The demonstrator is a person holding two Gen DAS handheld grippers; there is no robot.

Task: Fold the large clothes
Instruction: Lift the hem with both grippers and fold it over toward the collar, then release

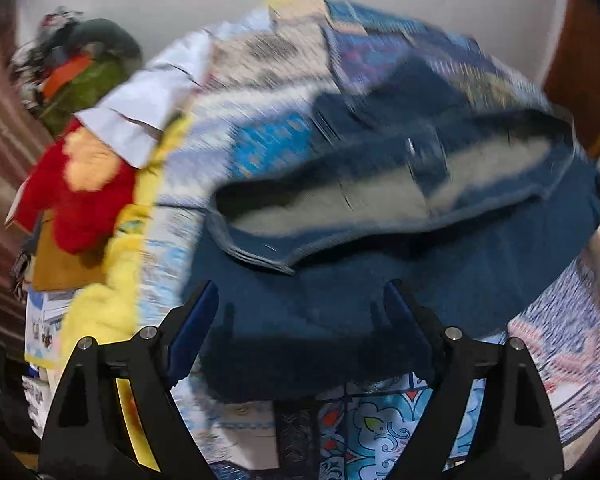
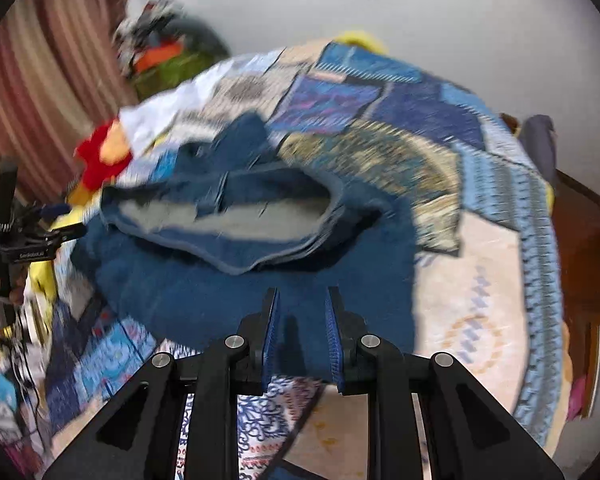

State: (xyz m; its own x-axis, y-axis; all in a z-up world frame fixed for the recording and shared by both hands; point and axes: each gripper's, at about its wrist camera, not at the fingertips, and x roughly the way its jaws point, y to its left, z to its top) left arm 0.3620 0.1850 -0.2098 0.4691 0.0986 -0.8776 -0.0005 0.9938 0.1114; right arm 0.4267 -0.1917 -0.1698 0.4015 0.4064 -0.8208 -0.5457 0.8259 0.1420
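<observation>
A pair of dark blue jeans (image 1: 340,304) lies folded on a patchwork bedspread (image 1: 268,64), its waistband (image 1: 340,196) open toward me with the pale lining showing. My left gripper (image 1: 300,300) is wide open, its fingers above the near edge of the jeans. In the right wrist view the jeans (image 2: 228,296) fill the middle. My right gripper (image 2: 302,300) has its jaws partly apart over the near edge of the denim, with nothing clamped between the pads. Both views are motion-blurred.
A red and yellow soft toy (image 1: 80,192) and white cloth (image 1: 140,112) lie at the bed's left side. A green pile of clothes (image 1: 88,72) sits behind. A striped curtain (image 2: 40,80) hangs left. A camera rig (image 2: 16,232) stands at the left edge. Wooden furniture (image 2: 584,248) stands right.
</observation>
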